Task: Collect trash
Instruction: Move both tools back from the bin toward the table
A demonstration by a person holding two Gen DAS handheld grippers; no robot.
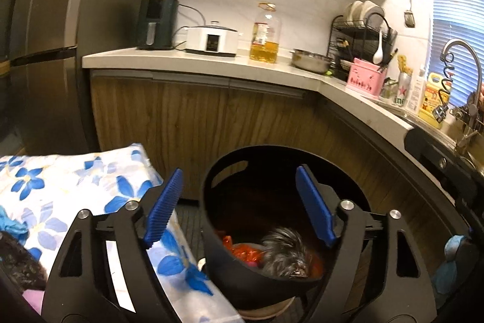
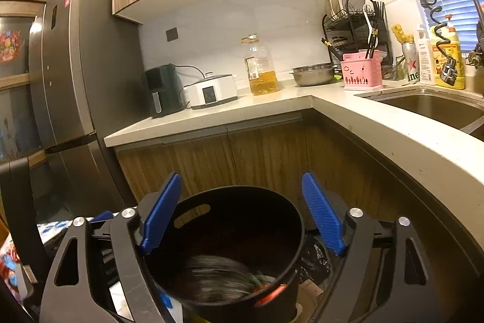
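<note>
Both the left gripper (image 1: pixel 239 205) and right gripper (image 2: pixel 242 214) hang wide open and empty-handed above the black bin (image 1: pixel 217 247), which already holds a dark crumpled bag (image 1: pixel 284 250) and red wrappers (image 1: pixel 245 255), so collecting looks well underway, maybe nearly finished.

The bin (image 1: pixel 230 271) looks like matt black plastic. Ribbed blue pads (image 1: pixel 163 209) line the jaws. The counter (image 2: pixel 393 135) is smooth pale stone over wood-grain cabinet doors (image 2: pixel 242 159); the bowl (image 2: pixel 313 74) is shiny metal.

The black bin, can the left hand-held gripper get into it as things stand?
Probably yes: the left hand-held gripper hangs open right over the black bin, whose mouth is uncovered, with trash visible at the bottom.
</note>
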